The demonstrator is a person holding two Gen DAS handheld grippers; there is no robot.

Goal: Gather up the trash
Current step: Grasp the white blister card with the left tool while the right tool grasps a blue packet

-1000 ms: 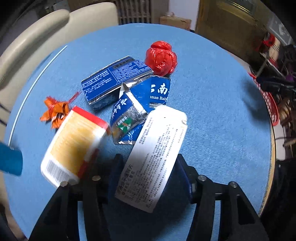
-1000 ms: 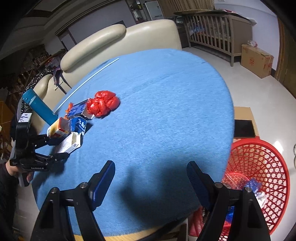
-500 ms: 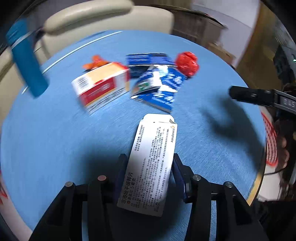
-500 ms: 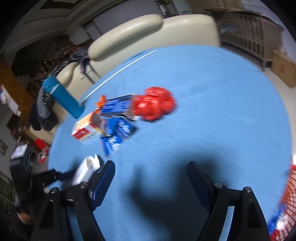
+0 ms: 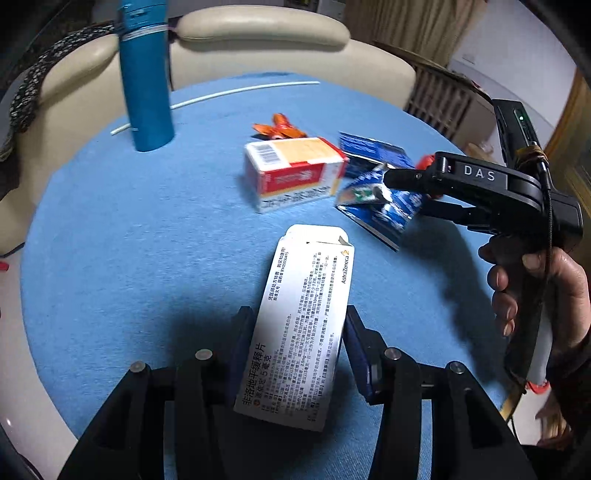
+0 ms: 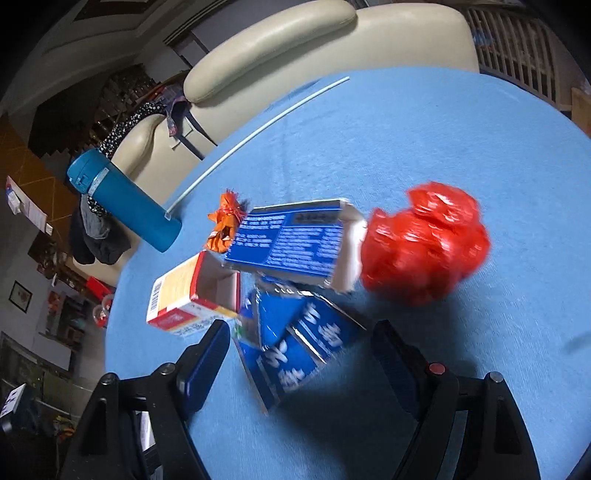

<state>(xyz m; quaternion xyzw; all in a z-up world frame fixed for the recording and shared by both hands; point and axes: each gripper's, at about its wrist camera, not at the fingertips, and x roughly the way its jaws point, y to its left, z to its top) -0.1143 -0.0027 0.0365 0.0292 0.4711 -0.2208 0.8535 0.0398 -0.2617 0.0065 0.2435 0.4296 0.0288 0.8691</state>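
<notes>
My left gripper (image 5: 295, 332) is shut on a white medicine box (image 5: 306, 317), lifted over the blue table (image 5: 129, 229). Beyond it lies a trash pile: a red-and-white box (image 5: 295, 173), an orange wrapper (image 5: 280, 129), a blue box (image 5: 373, 147) and a flattened blue carton (image 5: 376, 210). My right gripper (image 6: 301, 350) is open and hangs right over the flattened blue carton (image 6: 295, 354), which lies between its fingers without the pads touching it. A crumpled red bag (image 6: 424, 247) lies just past it, next to the blue box (image 6: 291, 240).
A teal bottle (image 5: 147, 85) stands at the table's far left, with a thin white rod (image 5: 240, 90) behind it. Cream chairs (image 5: 258, 33) ring the far edge. A person's hand (image 5: 532, 288) holds the right gripper's handle at the right.
My left gripper pulled back from the pile with the white box and rolled upright. My right gripper swept from the table's bare side over to the pile.
</notes>
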